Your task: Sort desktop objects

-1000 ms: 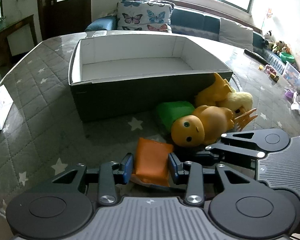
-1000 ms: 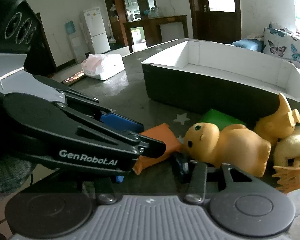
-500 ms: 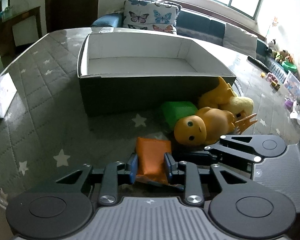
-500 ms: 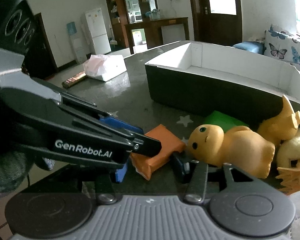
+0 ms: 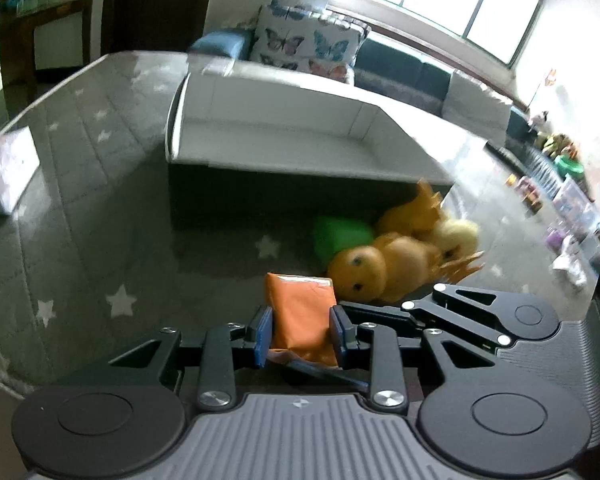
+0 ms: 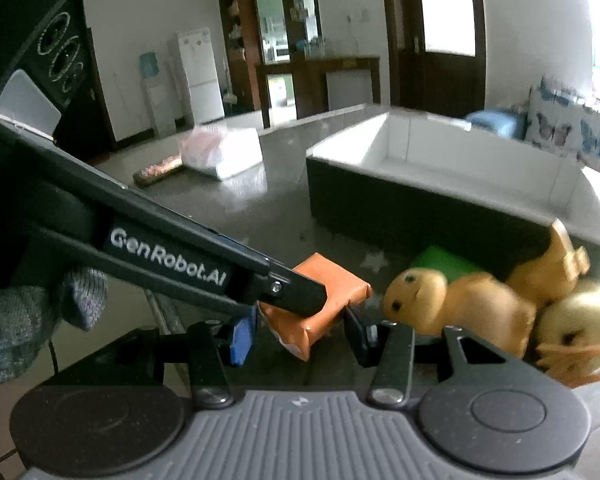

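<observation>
Gripping the orange pouch above the tabletop, short of the box, the left tongs could lose the soft pouch, while the right tongs gape empty beside the toys.

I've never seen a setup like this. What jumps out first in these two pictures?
A bright orange packet is pinched between the blue pads of the left claw, lifted a little above the grey star-patterned table. Just right of it lies a heap of yellow-orange toy animals with a green block tucked behind. Beyond them sits a big open box, dark outside and white inside, nothing showing in it.
</observation>
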`<state>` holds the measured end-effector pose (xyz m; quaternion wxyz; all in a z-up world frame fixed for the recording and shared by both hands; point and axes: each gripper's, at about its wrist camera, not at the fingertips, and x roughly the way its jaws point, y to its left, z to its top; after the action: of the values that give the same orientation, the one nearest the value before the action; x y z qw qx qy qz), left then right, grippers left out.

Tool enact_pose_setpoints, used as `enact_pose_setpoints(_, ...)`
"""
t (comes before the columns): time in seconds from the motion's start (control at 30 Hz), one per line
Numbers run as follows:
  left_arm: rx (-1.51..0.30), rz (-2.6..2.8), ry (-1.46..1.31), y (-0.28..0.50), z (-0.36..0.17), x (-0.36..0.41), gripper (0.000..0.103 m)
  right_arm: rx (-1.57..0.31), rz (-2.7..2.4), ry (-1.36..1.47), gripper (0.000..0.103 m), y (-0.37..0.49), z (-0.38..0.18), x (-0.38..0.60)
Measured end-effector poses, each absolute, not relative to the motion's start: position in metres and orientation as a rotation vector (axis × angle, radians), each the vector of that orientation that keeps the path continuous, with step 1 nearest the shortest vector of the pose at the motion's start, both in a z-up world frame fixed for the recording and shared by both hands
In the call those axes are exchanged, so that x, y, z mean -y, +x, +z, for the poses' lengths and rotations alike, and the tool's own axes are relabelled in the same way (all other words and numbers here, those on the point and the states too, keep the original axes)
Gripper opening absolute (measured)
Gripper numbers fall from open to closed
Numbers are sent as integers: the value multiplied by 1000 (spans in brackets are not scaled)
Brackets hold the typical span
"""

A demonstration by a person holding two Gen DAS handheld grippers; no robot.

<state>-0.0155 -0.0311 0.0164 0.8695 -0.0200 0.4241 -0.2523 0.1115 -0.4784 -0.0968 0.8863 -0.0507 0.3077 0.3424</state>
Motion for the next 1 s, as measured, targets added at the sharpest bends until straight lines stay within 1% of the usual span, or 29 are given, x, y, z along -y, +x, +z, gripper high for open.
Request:
enact_pose_setpoints(0.23, -757, -586, -20, -3, 57, 59, 33, -521, 657, -113, 48, 124, -57, 503)
enact_pose_setpoints(0.37, -724, -612, -18, 21, 67, 84, 33, -485, 605, -115, 48, 148, -40, 522)
enact_pose_setpoints(0.53, -731, -650, -28, 58, 64, 116, 33, -476, 536, -143, 48, 182, -31, 540)
enact_pose_setpoints(0.7, -795, -685, -77, 98, 51, 141, 33, -499, 492, -150, 48, 220, -29, 555)
enact_pose_setpoints(0.83, -842, -696, -126, 123, 37, 153, 33, -555, 451, -159, 48, 249, -35, 560)
enact_pose_setpoints(1.0, -862, -705, -145, 135, 26, 161, 33, -577, 427, -143, 48, 265, -50, 567)
